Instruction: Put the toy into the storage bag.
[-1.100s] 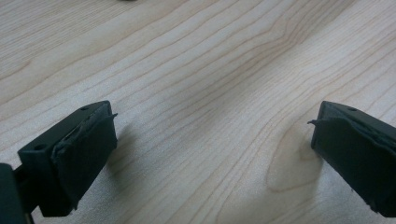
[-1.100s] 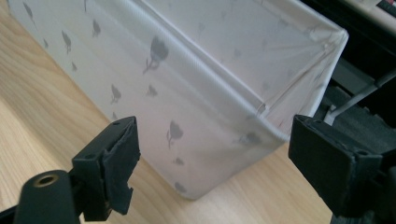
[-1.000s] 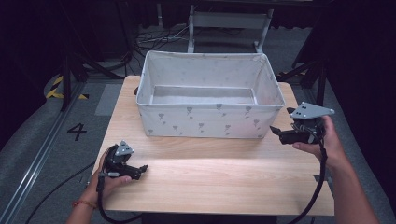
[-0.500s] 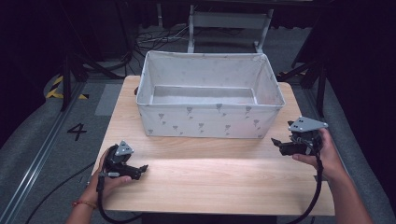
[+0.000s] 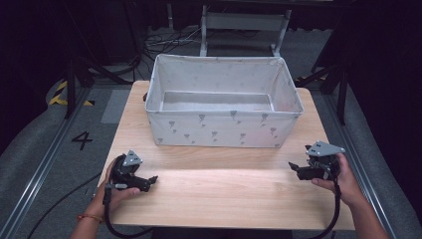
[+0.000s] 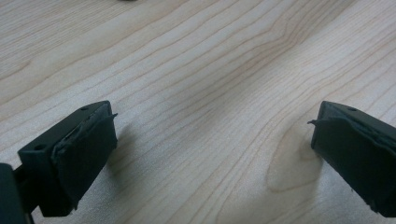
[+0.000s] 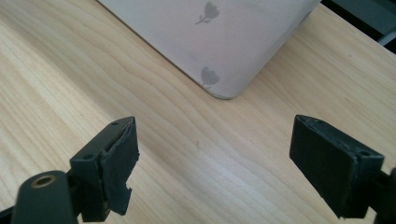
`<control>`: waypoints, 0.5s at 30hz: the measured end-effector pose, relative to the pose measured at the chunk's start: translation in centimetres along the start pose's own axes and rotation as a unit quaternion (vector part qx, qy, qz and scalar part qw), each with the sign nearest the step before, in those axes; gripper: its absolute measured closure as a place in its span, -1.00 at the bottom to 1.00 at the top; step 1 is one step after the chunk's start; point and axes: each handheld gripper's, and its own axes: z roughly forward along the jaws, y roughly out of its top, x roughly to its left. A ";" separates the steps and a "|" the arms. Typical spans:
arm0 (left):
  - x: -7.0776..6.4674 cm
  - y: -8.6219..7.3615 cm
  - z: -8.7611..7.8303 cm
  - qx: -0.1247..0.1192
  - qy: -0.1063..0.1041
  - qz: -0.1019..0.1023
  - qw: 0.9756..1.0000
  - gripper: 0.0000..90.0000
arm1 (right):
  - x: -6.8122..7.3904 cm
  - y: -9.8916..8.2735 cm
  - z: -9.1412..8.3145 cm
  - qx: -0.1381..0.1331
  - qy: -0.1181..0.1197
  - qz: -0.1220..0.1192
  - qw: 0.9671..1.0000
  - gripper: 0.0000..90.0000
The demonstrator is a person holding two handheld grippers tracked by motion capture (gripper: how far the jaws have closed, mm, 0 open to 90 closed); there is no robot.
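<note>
both claws down near the front of the wooden surface (image 5: pixel 219 184), nothing in either.

left claw (image 5: pixel 152 179): resting low at the front-left, hand (image 5: pixel 117 191) wrapped round the body. in the left gripper view the jaws stand wide apart with bare wood grain between them, pads (image 6: pixel 86 156) clear of everything. empty.

right claw (image 5: pixel 293 168): front-right, tips pointing in toward the middle of the surface, held by the right hand (image 5: pixel 338 177). in the right gripper view the jaws are spread wide with bare wood between them and the near right corner of the fabric bin (image 7: pixel 219 42) ahead. no contact with it. empty.

bin (image 5: pixel 224 132): grey-white cloth box with a small flower print, sits at the back half of the surface, upright, open top. from the high view the inside looks empty, just the flat liner floor. bin is near the right claw but apart from it, well apart from the left.

progress, my read: nothing loose lies on the surface, and nothing sits in the bin. so this is either the very start or the very end, with both claws parked. can't tell which from this alone. if there is work left, it has to involve the bin itself, and the right claw is the closer one, already facing that corner.
</note>
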 end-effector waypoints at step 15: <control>0.0 0.0 0.0 0.000 0.002 -0.002 1.000 -0.99 | 0.6 -5.7 0.6 0.010 0.020 0.047 0.999 -0.61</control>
